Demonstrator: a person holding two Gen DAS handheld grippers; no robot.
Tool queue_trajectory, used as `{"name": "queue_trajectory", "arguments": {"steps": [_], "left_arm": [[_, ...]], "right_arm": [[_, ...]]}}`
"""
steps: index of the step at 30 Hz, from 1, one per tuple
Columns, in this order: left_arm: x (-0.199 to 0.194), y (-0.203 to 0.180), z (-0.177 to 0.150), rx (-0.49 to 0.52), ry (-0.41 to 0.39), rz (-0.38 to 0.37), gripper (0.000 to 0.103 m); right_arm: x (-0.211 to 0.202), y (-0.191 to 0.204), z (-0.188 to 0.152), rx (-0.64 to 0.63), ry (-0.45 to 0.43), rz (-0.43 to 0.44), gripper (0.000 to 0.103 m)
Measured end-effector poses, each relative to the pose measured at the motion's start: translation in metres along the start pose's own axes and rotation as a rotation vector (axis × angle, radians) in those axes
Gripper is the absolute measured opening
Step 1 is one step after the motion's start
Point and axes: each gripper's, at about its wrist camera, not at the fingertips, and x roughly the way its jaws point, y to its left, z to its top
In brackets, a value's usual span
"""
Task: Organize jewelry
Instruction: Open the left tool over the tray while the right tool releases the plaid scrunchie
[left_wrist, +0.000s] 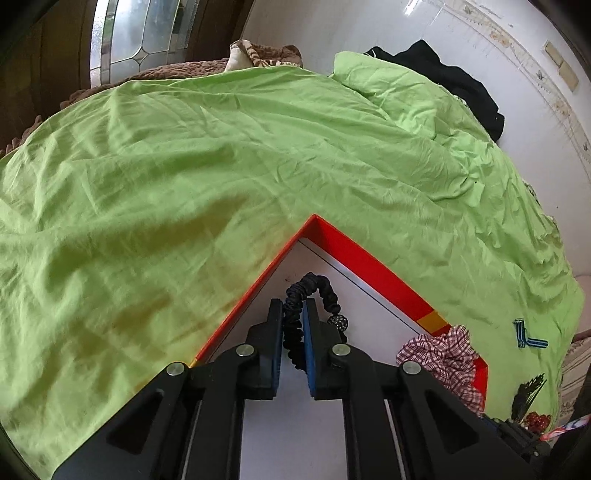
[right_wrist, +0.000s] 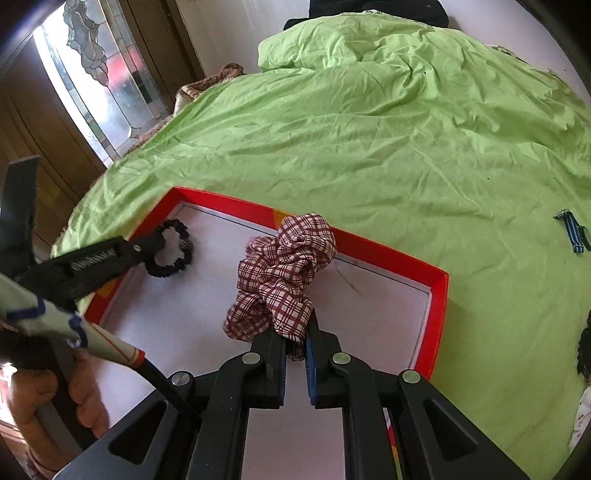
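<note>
- Nearest the lens, my right gripper (right_wrist: 295, 328) is clenched on a red-and-white checked scrunchie (right_wrist: 284, 273), angled steeply down over the white floor of the red-walled box (right_wrist: 439, 291).
- The scrunchie bunches up and away from my fingertips, its bulk running from the pinched near end toward the far wall of the box; whether it touches the floor I cannot tell.
- My left gripper (left_wrist: 293, 306) is clenched on a black elastic bracelet (left_wrist: 314, 286), also pointing down, into the box's far left corner.
- From the right wrist view the bracelet lies as a flat loop on the box floor, just beside the left wall; a sparkly black bead (left_wrist: 338, 323) sits on it by my right finger.
- My left hand (right_wrist: 55, 391) wraps the handle, low at the left.
- The box rests on a crumpled green sheet (right_wrist: 369, 147).
- Well apart on the sheet, to the right, lie a blue striped strap (right_wrist: 571, 230), red beads (left_wrist: 537, 420) and a dark item I cannot make out.
- Black clothing (left_wrist: 443, 74) lies at the far edge.
</note>
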Motion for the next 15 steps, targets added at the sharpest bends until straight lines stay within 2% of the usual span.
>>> {"name": "queue_trajectory", "arguments": {"steps": [3, 5, 7, 8, 10, 15], "left_arm": [[-0.005, 0.001, -0.001, -0.004, -0.019, 0.013, 0.013], [-0.012, -0.001, -0.001, -0.004, -0.043, 0.013, 0.029], [-0.020, -0.002, -0.001, -0.016, -0.061, -0.019, 0.038], [-0.024, -0.003, -0.001, -0.015, -0.073, -0.021, 0.044], [-0.035, -0.006, -0.002, -0.008, -0.109, -0.012, 0.053], [-0.054, -0.007, -0.005, -0.007, -0.126, -0.041, 0.054]], "right_arm": [[0.000, -0.002, -0.003, -0.001, 0.003, -0.014, 0.010], [-0.003, -0.003, -0.004, 0.012, 0.003, -0.011, 0.019], [-0.010, -0.004, -0.005, 0.019, -0.004, 0.002, 0.028], [-0.015, -0.003, -0.007, 0.016, -0.013, 0.000, 0.035], [-0.023, -0.002, -0.009, 0.003, -0.031, -0.009, 0.041], [-0.046, -0.007, -0.022, 0.007, -0.044, -0.019, 0.043]]}}
